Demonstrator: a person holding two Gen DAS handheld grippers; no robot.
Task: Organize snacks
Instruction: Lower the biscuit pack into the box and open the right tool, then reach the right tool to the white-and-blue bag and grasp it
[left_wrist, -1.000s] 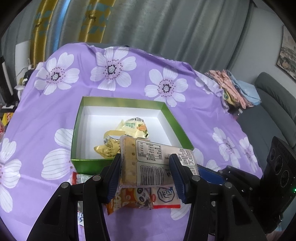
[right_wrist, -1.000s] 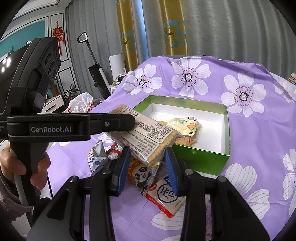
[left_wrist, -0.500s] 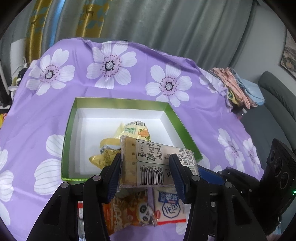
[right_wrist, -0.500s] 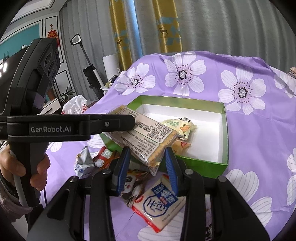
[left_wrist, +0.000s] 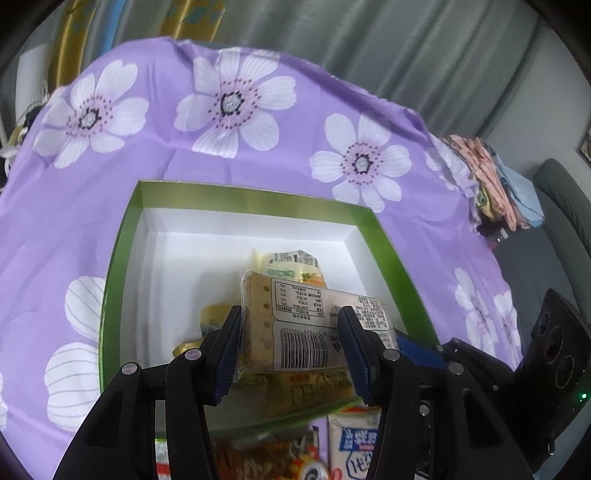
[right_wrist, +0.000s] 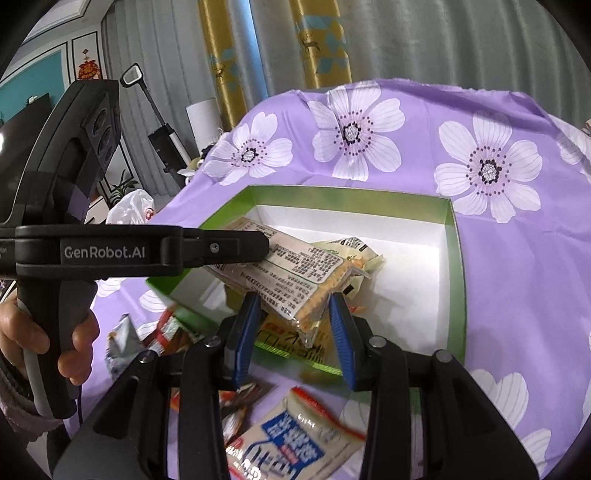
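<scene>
While both grippers, left (left_wrist: 291, 349) and right (right_wrist: 291, 328), clamp the cracker pack (left_wrist: 295, 328) over the box (left_wrist: 118, 258), uneven release could tip it out.

A: What do you see of the cracker packet (left_wrist: 295, 325)?

B: It is long, in clear wrap, with a white label and a barcode. It hangs tilted over the near part of the green box (left_wrist: 122, 258), clamped at each end.

A: And the box?

B: Open, white inside, on the purple flowered cloth. Yellow-green snack bags (right_wrist: 354, 251) lie in it, under the packet.

A: Other snacks?

B: A white and blue packet (right_wrist: 295, 439) and some crumpled wrappers (right_wrist: 122, 339) lie on the cloth, just before the box.
</scene>
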